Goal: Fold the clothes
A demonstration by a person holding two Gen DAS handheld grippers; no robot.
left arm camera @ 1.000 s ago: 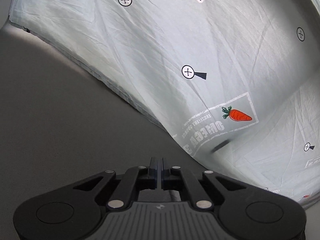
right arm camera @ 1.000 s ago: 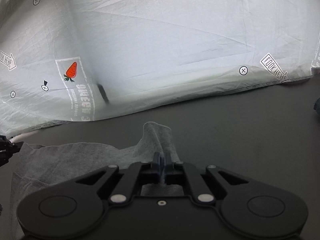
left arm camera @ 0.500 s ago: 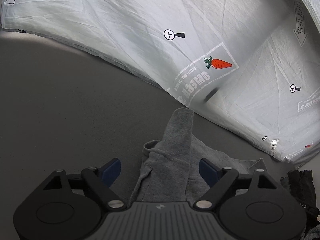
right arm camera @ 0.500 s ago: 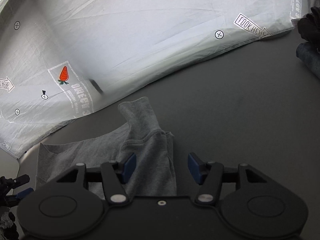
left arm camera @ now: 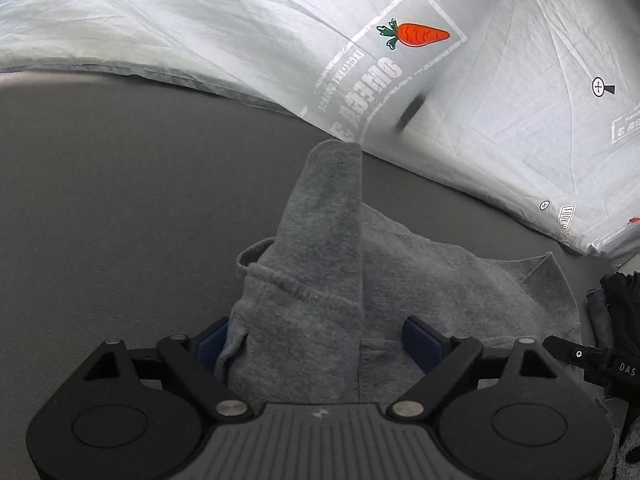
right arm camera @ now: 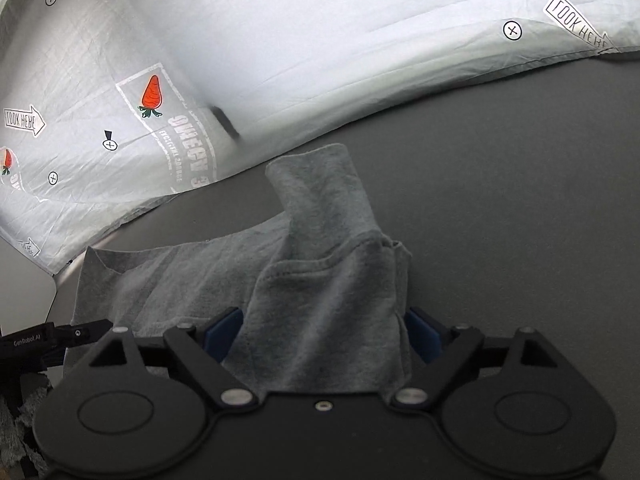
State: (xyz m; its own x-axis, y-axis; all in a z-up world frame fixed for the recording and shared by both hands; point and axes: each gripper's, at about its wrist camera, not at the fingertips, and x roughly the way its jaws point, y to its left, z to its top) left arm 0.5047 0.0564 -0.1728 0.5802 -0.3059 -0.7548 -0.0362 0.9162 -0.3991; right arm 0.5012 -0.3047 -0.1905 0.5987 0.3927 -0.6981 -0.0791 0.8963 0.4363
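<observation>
- Grey fleecy garment (left arm camera: 400, 276): one, rumpled, a narrow folded flap on top, lying on the matte dark surface (left arm camera: 120, 184).
- Two claws: left claw (left arm camera: 320, 340) and right claw (right arm camera: 324, 332), both opening, cloth between their blue pads, unpressed.
- One white creased sheet (right arm camera: 320, 40), carrot-printed.

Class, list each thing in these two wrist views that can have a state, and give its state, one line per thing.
Left gripper: jaws opening, wide apart, grey cloth between them, pads not pressing.
Right gripper: jaws opening, wide apart, grey cloth between them, pads not pressing.
Grey garment: lying on the table, partly folded, one bunched end sticking up.
White printed sheet: spread out, creased, at the far side of the dark table.
</observation>
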